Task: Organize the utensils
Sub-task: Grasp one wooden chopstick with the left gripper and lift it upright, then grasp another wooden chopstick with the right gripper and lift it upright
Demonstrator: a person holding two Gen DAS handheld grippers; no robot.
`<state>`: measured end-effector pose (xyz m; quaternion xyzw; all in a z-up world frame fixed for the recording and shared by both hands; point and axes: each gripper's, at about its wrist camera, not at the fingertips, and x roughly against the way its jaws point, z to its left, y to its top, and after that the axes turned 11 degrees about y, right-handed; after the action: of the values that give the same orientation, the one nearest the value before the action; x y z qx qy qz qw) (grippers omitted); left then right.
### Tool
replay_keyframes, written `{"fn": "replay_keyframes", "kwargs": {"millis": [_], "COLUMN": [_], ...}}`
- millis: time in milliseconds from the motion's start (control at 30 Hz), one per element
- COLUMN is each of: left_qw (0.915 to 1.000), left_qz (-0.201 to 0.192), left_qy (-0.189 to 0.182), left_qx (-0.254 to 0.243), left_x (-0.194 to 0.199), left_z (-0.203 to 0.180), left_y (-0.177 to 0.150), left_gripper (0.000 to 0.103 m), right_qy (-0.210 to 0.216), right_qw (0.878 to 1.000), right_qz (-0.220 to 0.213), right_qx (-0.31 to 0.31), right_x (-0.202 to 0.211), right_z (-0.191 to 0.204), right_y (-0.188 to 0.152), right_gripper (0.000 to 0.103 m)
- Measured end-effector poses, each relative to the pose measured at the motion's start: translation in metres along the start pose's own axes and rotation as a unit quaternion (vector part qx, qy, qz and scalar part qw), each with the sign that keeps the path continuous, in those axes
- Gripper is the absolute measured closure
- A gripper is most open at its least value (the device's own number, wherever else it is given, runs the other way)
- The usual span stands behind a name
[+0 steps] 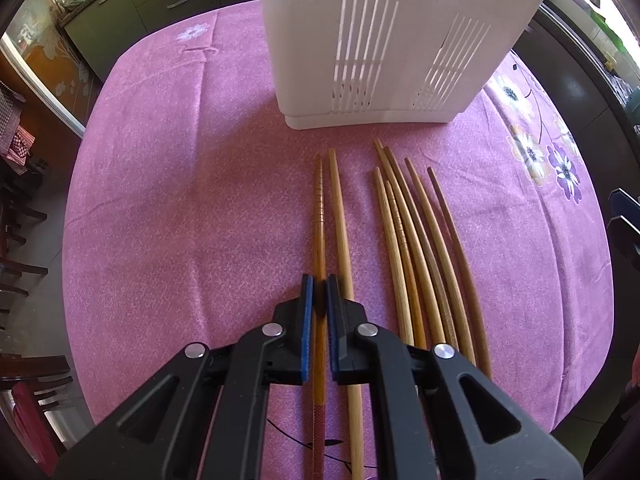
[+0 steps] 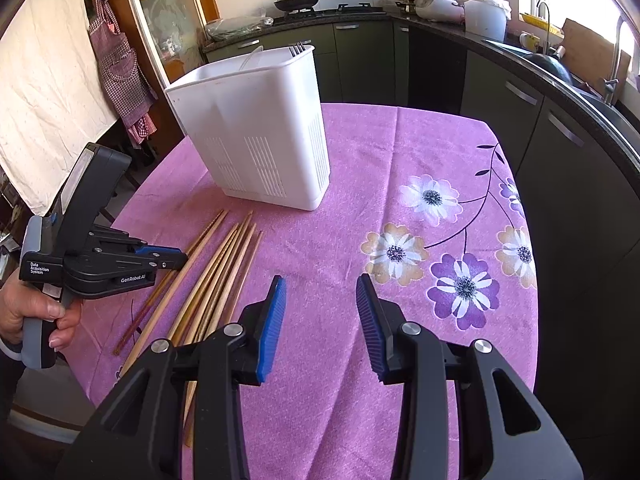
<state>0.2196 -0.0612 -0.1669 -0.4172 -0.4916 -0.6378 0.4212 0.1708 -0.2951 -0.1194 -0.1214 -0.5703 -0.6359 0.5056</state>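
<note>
- While the left gripper (image 1: pixel 319 280) points steeply down, its ribbed blue pads are pinched together on the darker chopstick (image 1: pixel 319 216), a slim orange-brown stick with fine rings cut near its tip and a reddish textured band near its thick end.
- Just to the right of that claw lies a plain pale chopstick (image 1: pixel 340 216), smooth and round, tapering away from the fingers.
- Farther right of the claw, a loose bundle of chopsticks (image 1: pixel 416 240) fans out side by side, in tones from light bamboo to dull brown.
- Ahead of the claw, beyond the stick tips, stands the white utensil holder (image 1: pixel 360 40), a tall boxy plastic bin with rounded corners and panels of narrow vertical slots low on its walls.
- Well to the right of the sticks, the right gripper (image 2: pixel 320 312) hangs with its jaws apart and nothing between them, above bare cloth.
- A hand (image 2: pixel 28 312) wraps the left tool's grey handle.
- Everything rests on a pink tablecloth (image 1: pixel 180 200), finely speckled, faintly creased, printed with purple and cream flowers toward the right.
- Around the table runs a kitchen: dark green cabinets (image 2: pixel 360 52) with metal bar handles, a black counter (image 2: pixel 520 52), and a wok (image 2: pixel 297 0) on the stove.
</note>
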Motion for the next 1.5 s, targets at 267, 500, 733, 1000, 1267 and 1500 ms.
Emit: {"fn": "replay_keyframes", "kwargs": {"millis": [267, 500, 733, 1000, 1267, 1500], "left_qw": [0.9974, 0.9905, 0.9850, 0.9835, 0.9820, 0.9814], "left_qz": [-0.062, -0.128, -0.165, -0.172, -0.180, -0.184], "left_qy": [-0.015, -0.023, -0.025, -0.036, -0.043, -0.043], "left_qx": [0.033, 0.047, 0.043, 0.042, 0.037, 0.033], "left_x": [0.039, 0.088, 0.115, 0.119, 0.122, 0.124], "left_z": [0.025, 0.041, 0.045, 0.046, 0.046, 0.045], "left_y": [-0.012, -0.033, -0.051, -0.058, -0.060, -0.061], "left_gripper": [0.096, 0.096, 0.096, 0.096, 0.096, 0.096], "right_qy": [0.010, 0.043, 0.045, 0.016, -0.014, -0.035], "right_qw": [0.999, 0.995, 0.988, 0.986, 0.983, 0.981], "right_qz": [0.035, 0.093, 0.144, 0.169, 0.183, 0.187], "right_qx": [0.002, -0.015, -0.010, 0.002, 0.010, 0.035], "right_x": [-0.016, -0.052, -0.088, -0.107, -0.125, -0.139], "right_z": [0.006, 0.017, 0.036, 0.052, 0.060, 0.076], "right_y": [-0.001, 0.005, 0.011, 0.013, 0.016, 0.015], "right_gripper": [0.065, 0.065, 0.075, 0.080, 0.085, 0.091]}}
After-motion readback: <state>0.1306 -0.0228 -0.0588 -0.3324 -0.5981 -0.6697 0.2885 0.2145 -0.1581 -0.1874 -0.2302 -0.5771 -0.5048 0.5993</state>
